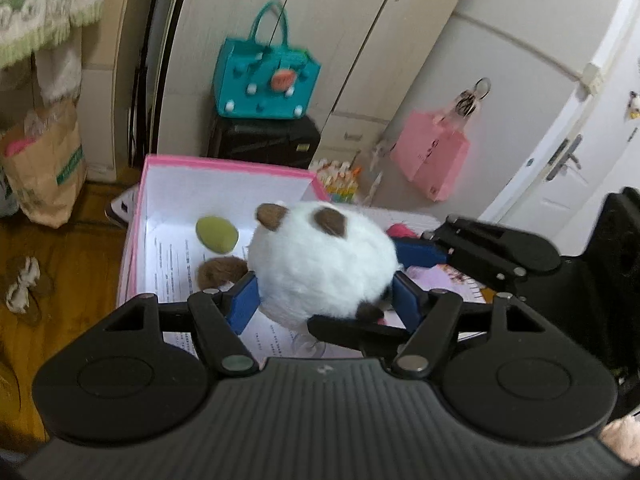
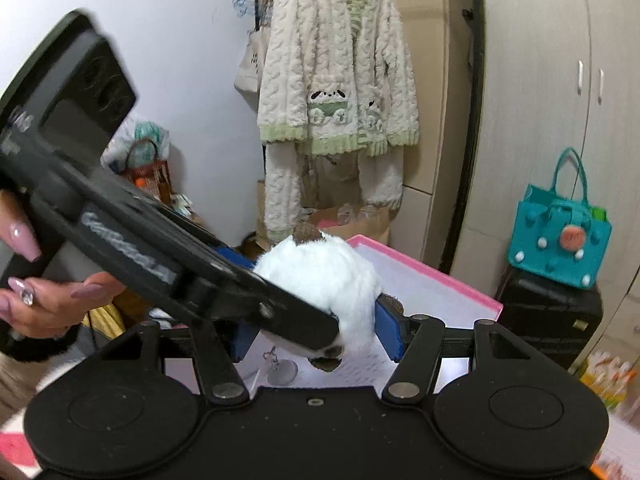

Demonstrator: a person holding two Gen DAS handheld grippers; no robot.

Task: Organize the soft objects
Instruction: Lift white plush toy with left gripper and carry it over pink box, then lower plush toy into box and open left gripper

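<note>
A wooden floor is running along the left, with a brown paper bag standing on it against a pale wall. White wardrobe doors are filling the back of the room. A teal felt bag dotted with small white pompoms is sitting on a black ribbed suitcase, and a flat pink bag is hanging from a door beside it. In the right wrist view a fluffy cream and green cardigan is hanging on the wall.

A pink-rimmed box with white inner walls is lying open below the claws; a smooth green egg-shaped toy and a brown furry tuft are resting inside.

The plush, round, white and long-furred with brown ears, is hanging over the box. The left claw is squeezing it between blue pads, and the right claw is pressing it too, from the other side.
</note>
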